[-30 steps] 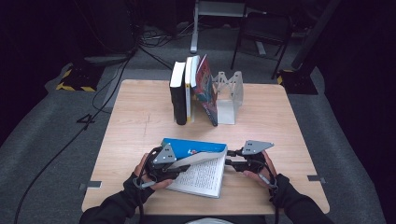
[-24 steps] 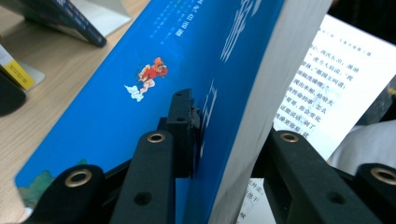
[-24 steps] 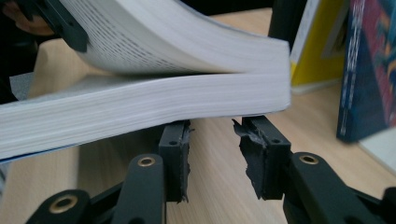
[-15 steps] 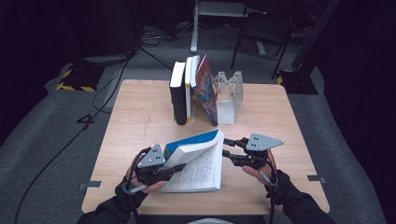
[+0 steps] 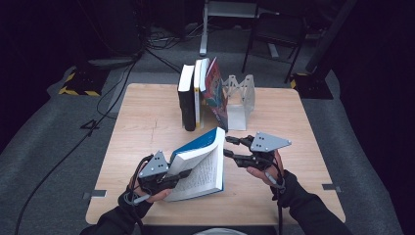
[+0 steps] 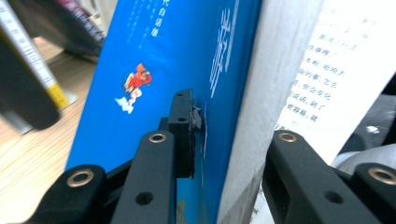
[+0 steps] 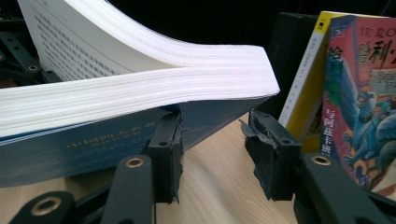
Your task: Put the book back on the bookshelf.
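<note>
A metal bookend point(image 5: 243, 100) stands at the far middle of the wooden table point(image 5: 147, 117); three upright books lean in a row against it: a black book point(image 5: 186, 100), a yellow-spined book point(image 5: 197, 93) and a red illustrated book point(image 5: 215, 93), the last tilted toward the bookend. A fourth, the blue paperback point(image 5: 200, 159), is raised off the near half of the table between the two hands, half open, cover side up and printed pages facing down and toward the person. Its long axis runs from the near left up to the far right, the far corner being highest. The left gripper point(image 6: 229, 140) is clamped across a thick block of pages and the blue cover, one pad on the cover and the other against the printed page side. The right gripper point(image 7: 212, 149) has its jaws parted beneath the book's lower corner; they have just been opening, and its pads do not press on the book. Two grippers, four books and one bookend are present.
</note>
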